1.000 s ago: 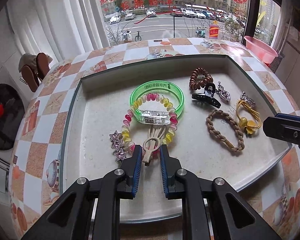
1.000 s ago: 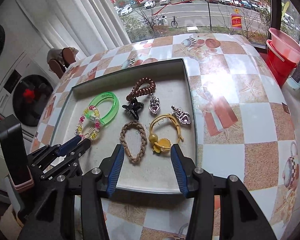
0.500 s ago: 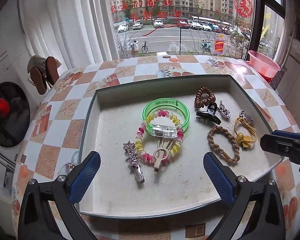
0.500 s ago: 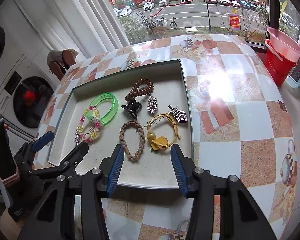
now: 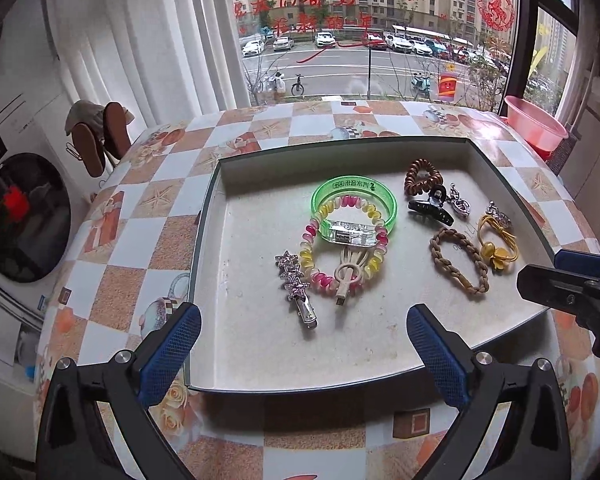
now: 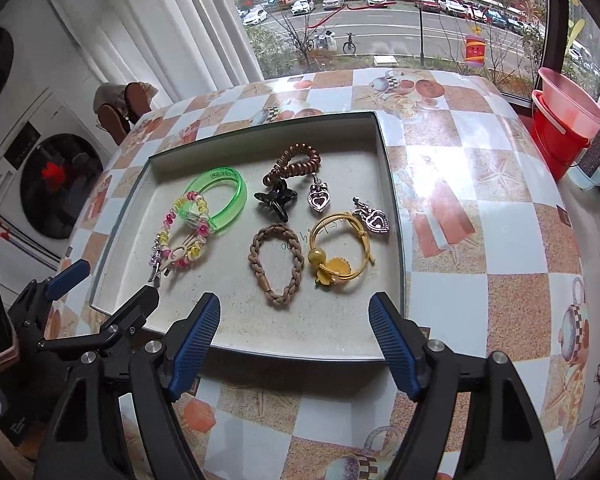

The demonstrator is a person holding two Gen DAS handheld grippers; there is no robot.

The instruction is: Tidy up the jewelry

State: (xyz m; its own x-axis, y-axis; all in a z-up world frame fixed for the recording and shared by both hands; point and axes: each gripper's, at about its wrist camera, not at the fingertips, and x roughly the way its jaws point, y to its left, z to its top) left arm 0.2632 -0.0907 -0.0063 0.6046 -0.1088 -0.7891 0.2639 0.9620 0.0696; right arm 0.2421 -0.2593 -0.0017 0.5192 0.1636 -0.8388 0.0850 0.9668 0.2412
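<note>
The left gripper (image 5: 304,344) hangs over the near edge of the shallow grey rectangular tray (image 5: 220,184) with its blue-padded fingers (image 5: 170,350) spread wide, holding and touching nothing. The right gripper (image 6: 294,342) sits at the same near edge, further toward the tray's right side, its blue-ribbed fingers (image 6: 392,346) likewise well apart and empty. All the jewelry lies loose on the tray floor. Nearest the tray's near-left part is a silver star-studded hair clip (image 5: 296,288), just beside a beaded bracelet of pink, yellow and white beads (image 5: 340,248); a cream-coloured hand-shaped clip (image 5: 350,270) lies across the bracelet's near side. The bracelet overlaps a translucent green plastic bangle (image 5: 354,204) with a clear block at its front, which sits toward the tray's middle. Toward the tray's far-right part a brown spiral hair tie (image 6: 296,164) touches a black claw clip (image 6: 274,200), and a silver heart-shaped pendant (image 6: 319,201) lies just beside the clip. A second silver heart pendant (image 6: 374,218) rests close to the tray's right wall. Nearer the front of the tray, a tan braided hair loop (image 6: 276,262) lies beside a yellow cord hair tie with a bead and flower (image 6: 336,256). The tray stands on a checked orange-and-white tablecloth (image 6: 480,240).
</note>
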